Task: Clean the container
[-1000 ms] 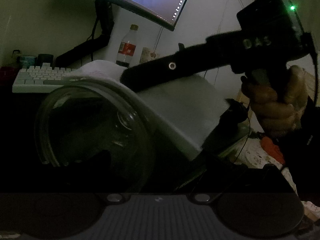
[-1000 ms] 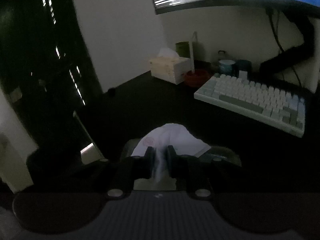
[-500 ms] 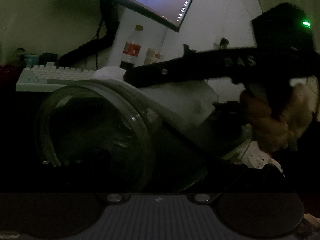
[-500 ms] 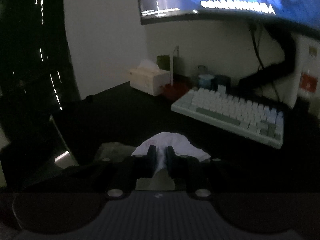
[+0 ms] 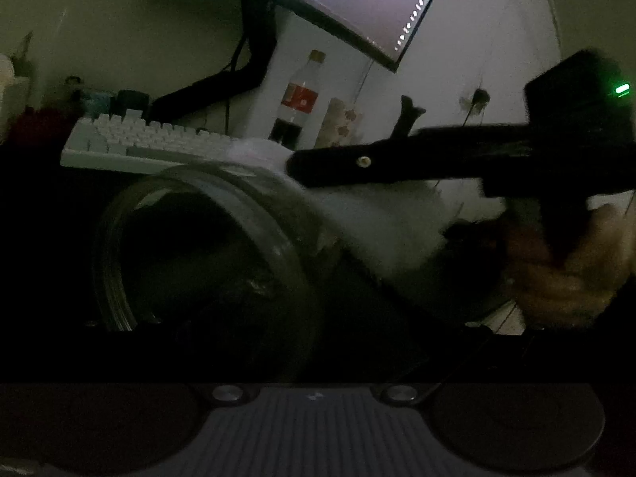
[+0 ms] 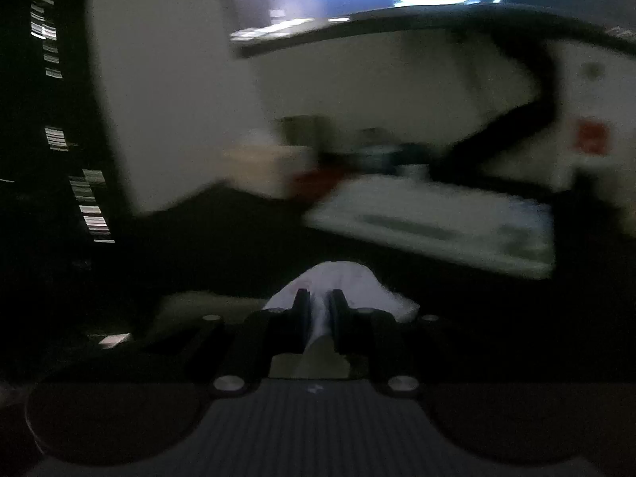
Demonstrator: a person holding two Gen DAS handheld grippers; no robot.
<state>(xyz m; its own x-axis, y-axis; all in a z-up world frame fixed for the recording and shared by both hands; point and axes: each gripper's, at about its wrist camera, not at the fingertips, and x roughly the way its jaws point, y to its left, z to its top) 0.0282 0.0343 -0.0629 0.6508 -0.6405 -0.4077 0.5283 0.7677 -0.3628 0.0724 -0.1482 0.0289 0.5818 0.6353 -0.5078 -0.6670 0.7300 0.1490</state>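
The right gripper (image 6: 318, 306) is pinching a white cloth (image 6: 342, 278) at lower centre, over the glass jar (image 5: 206, 254). The left fingers are hidden; I cannot tell their state.

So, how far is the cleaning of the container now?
Done: the right tongs are shut on the white tissue, and the clear container is lifted close to the left camera. In hand: the tissue lies against its outer wall. Left: I cannot tell how much is wiped.
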